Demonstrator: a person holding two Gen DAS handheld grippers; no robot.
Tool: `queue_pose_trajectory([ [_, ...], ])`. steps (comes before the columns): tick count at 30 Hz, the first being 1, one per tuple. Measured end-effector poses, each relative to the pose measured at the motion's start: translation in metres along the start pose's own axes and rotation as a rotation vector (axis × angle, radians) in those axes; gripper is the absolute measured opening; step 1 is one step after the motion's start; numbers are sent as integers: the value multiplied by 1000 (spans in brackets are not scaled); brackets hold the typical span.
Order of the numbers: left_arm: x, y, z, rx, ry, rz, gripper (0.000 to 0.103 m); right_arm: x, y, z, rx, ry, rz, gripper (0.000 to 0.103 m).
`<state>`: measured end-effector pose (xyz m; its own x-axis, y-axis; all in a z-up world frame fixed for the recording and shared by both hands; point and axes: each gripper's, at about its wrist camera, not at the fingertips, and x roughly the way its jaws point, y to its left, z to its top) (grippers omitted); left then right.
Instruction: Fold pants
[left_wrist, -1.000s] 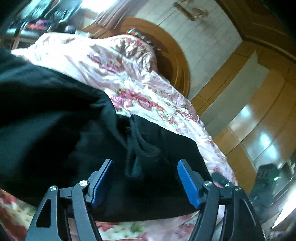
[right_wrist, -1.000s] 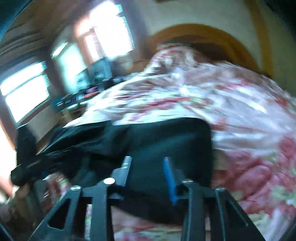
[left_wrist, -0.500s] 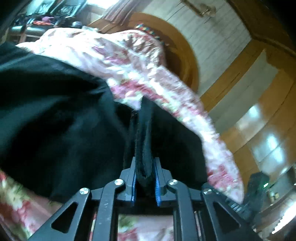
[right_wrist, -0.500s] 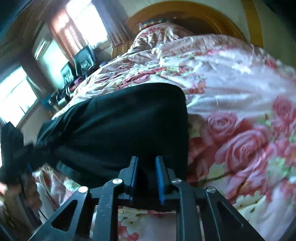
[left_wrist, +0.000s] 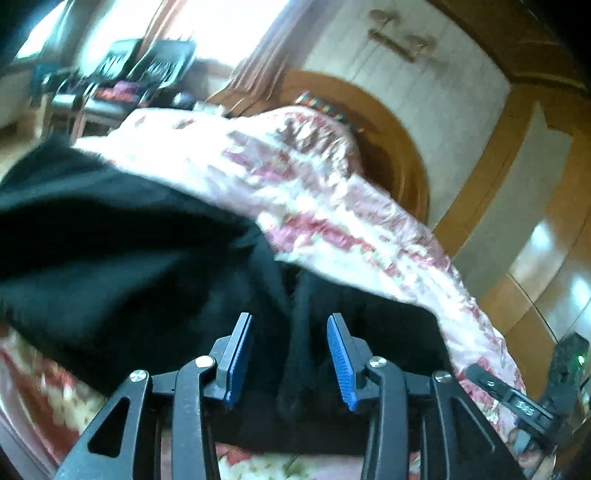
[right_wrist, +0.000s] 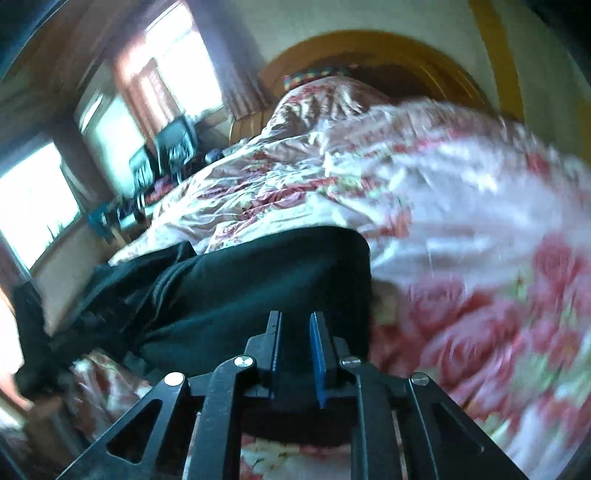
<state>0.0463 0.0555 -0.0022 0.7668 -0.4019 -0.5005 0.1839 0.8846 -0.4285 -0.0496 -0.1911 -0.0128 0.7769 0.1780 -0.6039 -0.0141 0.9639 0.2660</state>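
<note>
Left claw (left_wrist: 290, 360): released now, blue pads (left_wrist: 339, 360) spread apart with a ridge of the black pants (left_wrist: 122, 266) standing upright between them, not touching either pad as far as the blur allows. Half a second ago this claw was clenched tight on that same fold; a second ago it was open wider than now. So it has clamped and let go again.

Right claw (right_wrist: 295, 350): pads close together with black fabric filling the narrow gap, grasping the pants (right_wrist: 266, 273) edge. Same as half a second ago; a second ago the gap was wider and the frame blurred.

Pants lie on the floral bedspread (left_wrist: 317, 206), spreading forward and to the left of the left claw, bunched ridge dead ahead of it. From the right claw, the pants stretch ahead and off to the left, with a squared-off edge just right of the claw tips; pink rose bedspread (right_wrist: 480, 229) to the right of that edge.

Beyond both claws, far ahead: curved wooden headboard (left_wrist: 391, 147). Bright windows (right_wrist: 33, 199) upper left in the right wrist view. Wooden wardrobe panels (left_wrist: 546, 251) to the right of the left claw. Both views motion-blurred, more so than half a second ago; camera angles have tilted, with more room showing above the bed.
</note>
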Motion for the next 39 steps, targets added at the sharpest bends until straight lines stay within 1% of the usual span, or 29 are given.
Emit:
queue_pose_trajectory([
  [1, 5, -4, 4, 26, 4, -8, 41, 7, 3, 7, -19, 3, 0, 17],
  [4, 31, -33, 14, 165, 63, -33, 42, 34, 13, 27, -74, 34, -26, 17],
  [5, 38, -39, 15, 194, 79, -34, 42, 44, 15, 32, -85, 48, -28, 17],
  [7, 63, -50, 18, 231, 133, -6, 42, 66, 12, 35, -66, 116, -53, 17],
  [9, 84, -50, 16, 232, 195, 50, 41, 83, 1, 33, -8, 154, -102, 16],
  [10, 95, -46, 16, 225, 224, 86, 41, 88, -6, 31, 26, 158, -110, 16],
  [11, 99, -39, 14, 217, 241, 109, 41, 91, -12, 29, 58, 157, -106, 14],
  [12, 105, -32, 12, 195, 258, 113, 42, 94, -15, 27, 78, 154, -104, 12],
  [13, 110, -29, 9, 180, 263, 114, 44, 96, -18, 24, 84, 150, -110, 10],
  [14, 114, -26, 9, 182, 265, 129, 56, 99, -18, 22, 81, 146, -115, 8],
  [15, 117, -24, 5, 186, 275, 148, 59, 101, -18, 20, 71, 142, -121, 8],
  [16, 121, -21, 3, 180, 285, 143, 59, 102, -18, 18, 61, 136, -122, 8],
  [18, 118, -14, 2, 140, 285, 116, 60, 103, -20, 16, 58, 128, -113, 8],
  [22, 107, -11, 7, 85, 285, 80, 60, 100, -22, 15, 46, 115, -92, 8],
  [25, 92, -6, 11, 22, 276, 63, 60, 87, -18, 16, 49, 92, -84, 9],
  [26, 85, -3, 12, 5, 266, 70, 60, 76, -12, 16, 45, 67, -95, 14],
  [27, 77, -1, 13, -5, 251, 85, 60, 65, -6, 14, 36, 38, -105, 18],
  [29, 58, 5, 16, -18, 205, 129, 59, 47, 6, 7, 7, -16, -109, 43],
  [31, 46, 12, 18, -38, 173, 160, 60, 33, 21, -2, -36, -55, -90, 44],
  [32, 40, 16, 18, -45, 163, 174, 60, 28, 30, -7, -67, -63, -74, 44],
  [33, 33, 21, 19, -53, 146, 206, 60, 27, 36, -11, -90, -60, -60, 44],
  [34, 29, 26, 20, -54, 138, 233, 60, 29, 44, -15, -117, -43, -40, 44],
  [36, 21, 35, 21, -53, 128, 294, 60, 35, 50, -20, -131, -4, -16, 44],
  [39, 12, 52, 19, -52, 120, 378, 59, 46, 52, -29, -139, 32, -17, 46],
])
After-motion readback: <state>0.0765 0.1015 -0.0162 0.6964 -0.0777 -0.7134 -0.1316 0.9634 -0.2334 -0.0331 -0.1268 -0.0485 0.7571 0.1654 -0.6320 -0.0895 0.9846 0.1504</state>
